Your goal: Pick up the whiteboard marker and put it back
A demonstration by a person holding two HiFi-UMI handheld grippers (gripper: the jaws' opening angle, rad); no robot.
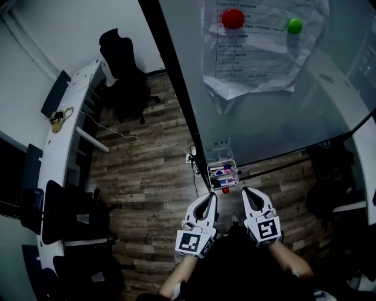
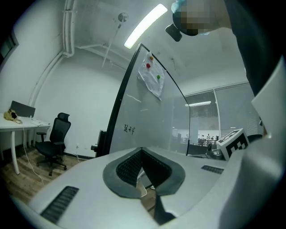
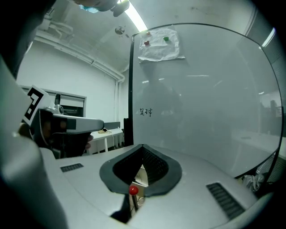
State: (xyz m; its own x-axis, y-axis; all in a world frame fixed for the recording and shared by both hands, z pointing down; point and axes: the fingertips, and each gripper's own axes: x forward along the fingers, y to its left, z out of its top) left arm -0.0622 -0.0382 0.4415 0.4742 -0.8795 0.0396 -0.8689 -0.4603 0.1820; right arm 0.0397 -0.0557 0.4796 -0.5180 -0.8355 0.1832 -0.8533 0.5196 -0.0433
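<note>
Whiteboard markers [image 1: 222, 171] lie in a small white tray [image 1: 209, 177] at the foot of the whiteboard [image 1: 264, 117]; at least one with a purple or blue body and one with red on it can be made out, side by side. No hand-held gripper touches them. A small red ball [image 1: 225, 190] sits just beneath the tray. The left hand-held gripper [image 1: 212, 197] has its jaws together at the tips, nothing between them, and points toward the tray from just short of it, its tips beside the red ball. The right hand-held gripper [image 1: 245, 190] is likewise closed and empty, its tips near the tray's lower right corner and apart from it. In the right gripper view the closed tips [image 3: 143, 146] meet in front of the board, and the red ball [image 3: 133, 189] shows through the gap behind them. The left gripper view shows its jaws [image 2: 142, 150] closed on nothing. Small handwriting [image 1: 222, 143] stands on the board above the tray. Higher up, a creased sheet [image 1: 258, 53] is pinned by a red magnet [image 1: 232, 18] and a green magnet [image 1: 295, 25]. The floor [image 1: 147, 176] is wood plank, with a thin cable [image 1: 135, 139] across it. A black office chair [image 1: 120, 64] stands by a curved white counter [image 1: 64, 135] well to the left.
</note>
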